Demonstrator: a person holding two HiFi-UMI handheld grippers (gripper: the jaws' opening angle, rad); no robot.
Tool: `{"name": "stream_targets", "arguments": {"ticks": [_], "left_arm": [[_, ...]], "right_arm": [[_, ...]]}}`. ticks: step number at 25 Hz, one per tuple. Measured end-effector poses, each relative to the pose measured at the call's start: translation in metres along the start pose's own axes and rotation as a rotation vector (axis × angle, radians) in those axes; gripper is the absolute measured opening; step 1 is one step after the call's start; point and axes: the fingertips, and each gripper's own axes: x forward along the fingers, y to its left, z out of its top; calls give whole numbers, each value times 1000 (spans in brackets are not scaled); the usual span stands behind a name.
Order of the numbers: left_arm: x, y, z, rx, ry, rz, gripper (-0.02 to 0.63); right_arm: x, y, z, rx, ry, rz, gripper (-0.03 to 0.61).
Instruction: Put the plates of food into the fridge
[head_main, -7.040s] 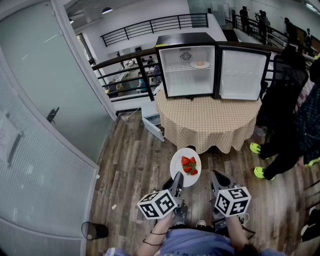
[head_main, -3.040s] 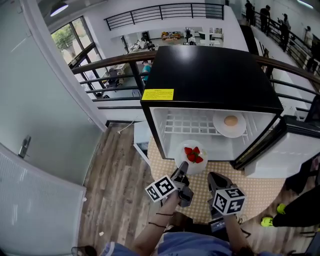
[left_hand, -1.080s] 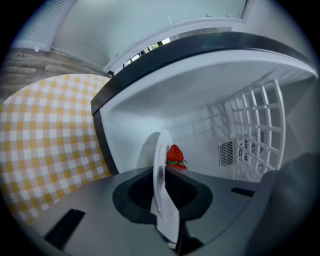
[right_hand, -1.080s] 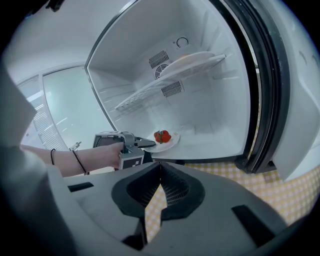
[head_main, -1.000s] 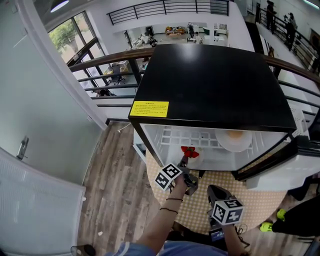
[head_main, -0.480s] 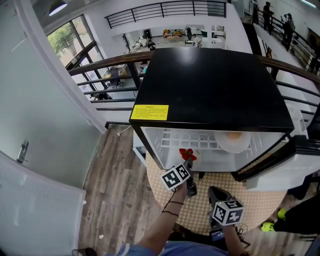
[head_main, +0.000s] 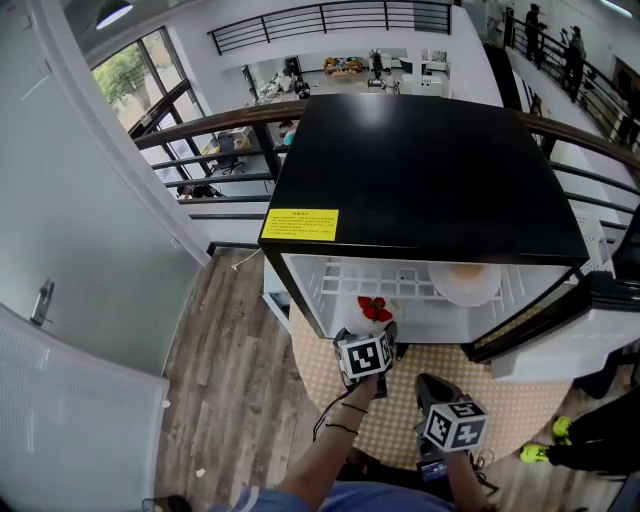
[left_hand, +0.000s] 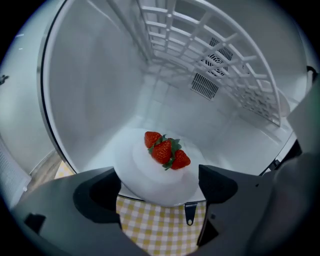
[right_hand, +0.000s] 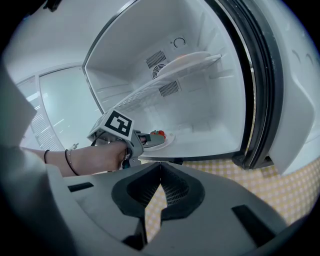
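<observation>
Reading the left gripper first: found its fingers spread wide, clamped on nothing. Logged the plate of strawberries just ahead of the tips and centred between them, flat on the floor of the fridge. Noted its near rim poking out past the front lip, over the checked surface beneath the fingers. Judged as a set-down: probably put low and near the opening to avoid a lift toward the wire shelf above the fingers. Likely wants a nudge deeper before closing up, given the overhang. Saw the strawberries heaped mid-plate, none spilled.

Checked the right gripper: fingers pressed together at the tips, holding nothing. Held low and back from the opening, presumably to keep clear of the hand working the left gripper.

Spotted a second plate up on the shelf, right of and beyond the left fingers; taken as already stowed.

Could not settle whether the strawberry plate's rim touches either left finger: hidden behind the finger bodies. Could not identify the food on the shelf plate: a pale blur in the head view, edge-on in the right gripper view. Found the left fingertips covered by the marker cube in the head view. Noted the fridge door cut off at the frame edge, far right of the right fingers.
</observation>
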Motion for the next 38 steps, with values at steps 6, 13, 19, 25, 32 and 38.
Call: {"name": "stream_targets", "arguments": {"ticks": [6,13,19,25,32,38], "left_arm": [[-1,0,-7,182,14,21,503],[-5,11,-25,255,5,9,511],[-21,-1,-18,347,-62,-53,510],[-48,-13,-16,396,-108,-128,508],[-101,-17,-10,415,-182,-219,505],[-155,-21,-20,399,-203,-335,423]], "right_arm": [[1,1,0,5,1,2,17],[4,3,-3,5,10,5,17],[5,7,-6,6,13,8,17],[2,13,-1,4,-10,10,17],[-9,29,4,0,-52,19,17],[-23,55,2,-11,-90,45,17]]}}
